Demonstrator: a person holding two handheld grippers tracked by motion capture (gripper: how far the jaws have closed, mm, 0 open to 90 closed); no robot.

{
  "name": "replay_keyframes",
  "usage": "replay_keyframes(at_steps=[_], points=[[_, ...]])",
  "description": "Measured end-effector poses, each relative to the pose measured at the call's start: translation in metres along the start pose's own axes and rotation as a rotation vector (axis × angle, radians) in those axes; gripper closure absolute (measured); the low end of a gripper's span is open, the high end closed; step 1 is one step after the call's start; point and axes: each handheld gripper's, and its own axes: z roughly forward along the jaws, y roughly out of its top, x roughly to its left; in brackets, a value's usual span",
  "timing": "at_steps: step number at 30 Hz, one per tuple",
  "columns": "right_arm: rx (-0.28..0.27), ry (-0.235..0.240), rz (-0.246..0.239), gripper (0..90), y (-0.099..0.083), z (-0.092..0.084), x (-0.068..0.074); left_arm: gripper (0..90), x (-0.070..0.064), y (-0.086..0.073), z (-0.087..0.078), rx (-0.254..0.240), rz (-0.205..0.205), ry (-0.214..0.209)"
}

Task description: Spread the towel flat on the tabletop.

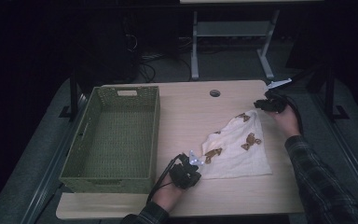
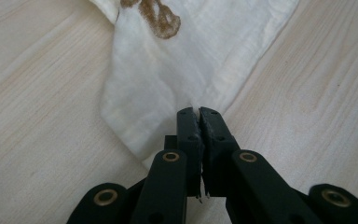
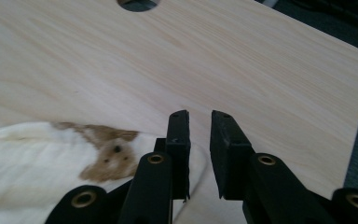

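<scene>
Left gripper (image 2: 198,112), seen in the left gripper view: the two black jaws stand pressed together with a corner of the white cloth (image 2: 186,60) pinched between the pads, the fabric rising from the nip in a taut fold and spreading away over the pale wooden table (image 2: 37,116). In the high view the same gripper (image 1: 192,161) sits at the near left corner of the cloth (image 1: 235,151), held by the person's left hand (image 1: 170,193) coming in from the bottom edge. Right gripper (image 3: 199,116), seen in the right gripper view: the jaws stand a little apart with bare tabletop showing in the gap — nothing lies between the pads, and the far corner of the cloth (image 3: 51,158) rests on the table just below and to the left of the left jaw. In the high view this gripper (image 1: 264,103) hangs just beyond the cloth's far right corner, borne by the right hand (image 1: 286,119) on a plaid sleeve (image 1: 314,179). The cloth lies roughly flat on the right half of the table (image 1: 191,112), printed with brown animal figures — one (image 3: 109,158) shows a small face. A green woven basket (image 1: 81,154) stands on the table's left half, well apart from the cloth; a round cable hole (image 1: 215,93) pierces the far edge.
</scene>
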Motion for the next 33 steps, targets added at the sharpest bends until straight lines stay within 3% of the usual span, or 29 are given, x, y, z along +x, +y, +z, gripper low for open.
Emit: replay_keyframes(at_steps=[3, 9, 23, 27, 33], points=[[-0.018, 0.037, -0.007, 77.1, -0.005, -0.009, 0.008, 85.4, 0.000, 0.002, -0.004, -0.047, -0.024, -0.016], [-0.032, 0.097, -0.025, 75.9, -0.025, -0.027, 0.030, 78.7, 0.004, 0.006, -0.008, -0.084, -0.054, -0.010], [-0.041, 0.179, -0.039, 72.2, -0.087, -0.066, 0.064, 62.2, 0.010, 0.021, -0.004, -0.102, -0.047, 0.022], [-0.013, 0.198, -0.076, 70.0, -0.101, -0.076, 0.080, 59.6, 0.014, 0.030, -0.002, -0.106, -0.043, 0.037], [-0.001, 0.240, -0.073, 67.3, -0.119, -0.088, 0.095, 58.6, 0.026, 0.047, 0.001, -0.138, -0.049, 0.065]])
